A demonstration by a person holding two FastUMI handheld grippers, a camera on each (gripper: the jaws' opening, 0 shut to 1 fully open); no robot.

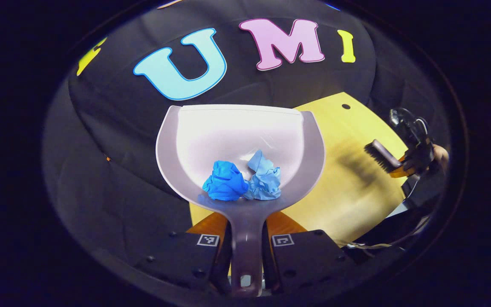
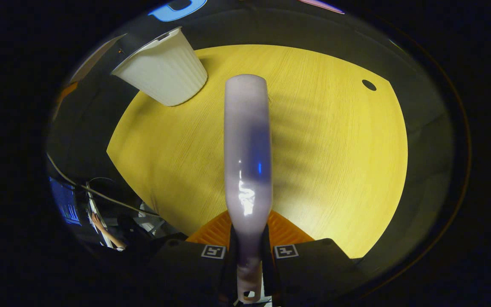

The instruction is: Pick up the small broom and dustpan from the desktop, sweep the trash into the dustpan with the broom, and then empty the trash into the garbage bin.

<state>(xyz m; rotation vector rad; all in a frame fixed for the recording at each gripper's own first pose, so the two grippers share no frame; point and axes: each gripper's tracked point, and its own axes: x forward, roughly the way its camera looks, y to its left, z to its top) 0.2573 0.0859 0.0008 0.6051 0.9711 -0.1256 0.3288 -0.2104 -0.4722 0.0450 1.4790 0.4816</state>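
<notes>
Dustpan [image 1: 245,145] is riding ahead of the left gripper [image 1: 246,251], handle clenched btwn both fingers, pan tipped back so the two blue paper wads [image 1: 242,181] are sitting low near the handle and prob. not spilling. Desktop [image 1: 356,192] is lying below/right of it. Right gripper [image 2: 248,256] is clamping the broom [image 2: 247,157] handle, held clear above the desktop. Garbage bin [image 2: 164,70] is standing ahead-left of that gripper, at the desk edge, likely next for dumping.

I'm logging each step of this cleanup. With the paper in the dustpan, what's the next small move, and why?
Probably carry the dustpan, level, toward the garbage bin. Both blue paper wads already lie in it, the left gripper clamps its handle, and the broom is lifted off the desk.
</notes>
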